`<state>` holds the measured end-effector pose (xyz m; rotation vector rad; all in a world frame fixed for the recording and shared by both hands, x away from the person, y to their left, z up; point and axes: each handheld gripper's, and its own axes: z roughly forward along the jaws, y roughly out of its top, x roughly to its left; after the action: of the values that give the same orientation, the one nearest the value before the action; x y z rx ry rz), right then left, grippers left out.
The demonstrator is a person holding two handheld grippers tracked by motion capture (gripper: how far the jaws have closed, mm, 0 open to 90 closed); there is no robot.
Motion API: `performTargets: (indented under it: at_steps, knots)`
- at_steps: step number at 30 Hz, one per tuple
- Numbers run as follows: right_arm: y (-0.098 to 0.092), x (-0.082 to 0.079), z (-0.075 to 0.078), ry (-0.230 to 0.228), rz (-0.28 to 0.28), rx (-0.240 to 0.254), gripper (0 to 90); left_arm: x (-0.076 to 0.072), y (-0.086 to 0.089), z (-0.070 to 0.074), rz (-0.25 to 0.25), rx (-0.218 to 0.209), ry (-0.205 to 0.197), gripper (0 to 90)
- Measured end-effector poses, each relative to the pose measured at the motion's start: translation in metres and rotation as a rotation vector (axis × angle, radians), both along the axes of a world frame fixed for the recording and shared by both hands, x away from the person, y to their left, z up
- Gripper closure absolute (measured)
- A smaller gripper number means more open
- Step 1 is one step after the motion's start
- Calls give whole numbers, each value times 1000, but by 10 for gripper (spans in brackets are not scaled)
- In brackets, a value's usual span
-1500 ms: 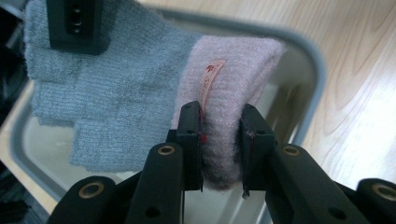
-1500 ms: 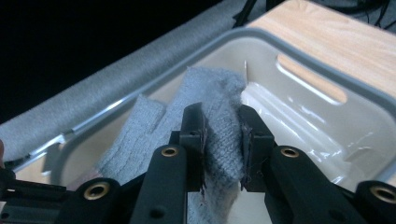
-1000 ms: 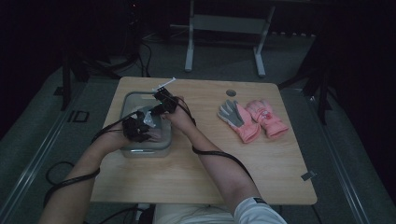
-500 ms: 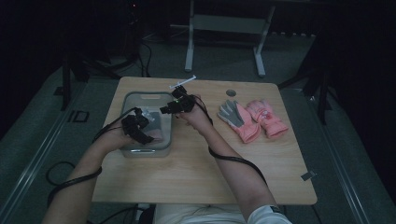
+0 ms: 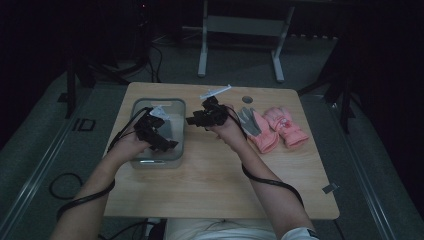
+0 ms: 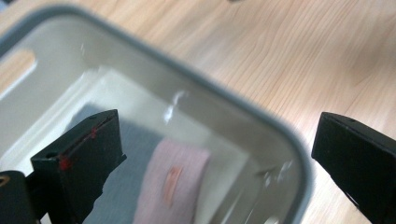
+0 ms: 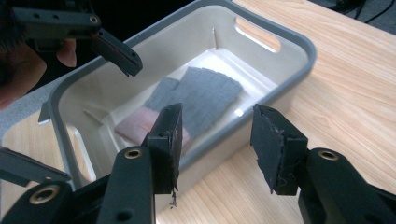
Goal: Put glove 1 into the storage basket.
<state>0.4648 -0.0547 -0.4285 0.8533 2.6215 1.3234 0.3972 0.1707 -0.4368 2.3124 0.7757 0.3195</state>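
A grey bin (image 5: pixel 157 101) stands on the left part of the wooden table. A grey-and-pink glove (image 7: pixel 201 95) lies flat on its floor, its pink cuff (image 6: pixel 173 182) below my left jaws. My left gripper (image 5: pixel 165 142) hovers over the bin (image 6: pixel 261 116); its jaws (image 6: pixel 217 126) have just been opening and stand wide apart, with nothing between them. My right gripper (image 5: pixel 192 120) is just right of the bin (image 7: pixel 299 46), facing it. Its jaws (image 7: pixel 217 112) have just been closing a little and are still open, holding nothing. Two more gloves lie to the right, one grey-palmed (image 5: pixel 257 127) and one pink (image 5: pixel 287 127).
A small white object (image 5: pixel 216 92) and a dark round spot (image 5: pixel 247 99) sit near the table's far edge. A small tag (image 5: pixel 330 188) lies at the front right. Bare wood (image 5: pixel 215 170) spreads in front of the bin. A metal stand (image 5: pixel 240 25) is behind the table.
My left jaws opened and rose above the bin, leaving the glove on its floor. My right gripper moved right and up, out of the bin to beside its right rim.
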Motion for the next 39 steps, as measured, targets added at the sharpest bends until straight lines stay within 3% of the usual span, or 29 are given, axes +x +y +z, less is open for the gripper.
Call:
performTargets:
  at_steps: [5, 7, 12, 19, 21, 25, 29, 33, 37, 39]
  knots:
    - [-22, -10, 4, -26, -16, 13, 553, -9, -16, 9, -10, -61, -46, 16]
    - [-32, -12, 4, -30, -22, 21, 561, -13, -25, 10, -23, -80, -48, 17]
    - [-59, -15, 4, -59, -57, 4, 585, -21, -48, 8, -43, -41, -53, 16]
    - [-107, -8, 9, -130, -124, -26, 604, -37, -81, -1, -74, -53, -70, 17]
    - [-121, -3, 7, -153, -145, -46, 610, -42, -89, -5, -88, -63, -77, 17]
    - [-147, 8, -2, -146, -195, -85, 620, -51, -100, -15, -101, -73, -89, 16]
    - [-166, 18, -17, -143, -218, -156, 619, -60, -108, -29, -94, -71, -108, 16]
    - [-178, 27, -33, -125, -231, -214, 615, -72, -114, -47, -88, -89, -125, 17]
    - [-185, 35, -45, -87, -242, -219, 614, -82, -119, -64, -85, -101, -138, 17]
    - [-186, 38, -51, -84, -239, -230, 614, -88, -121, -75, -54, -96, -158, 17]
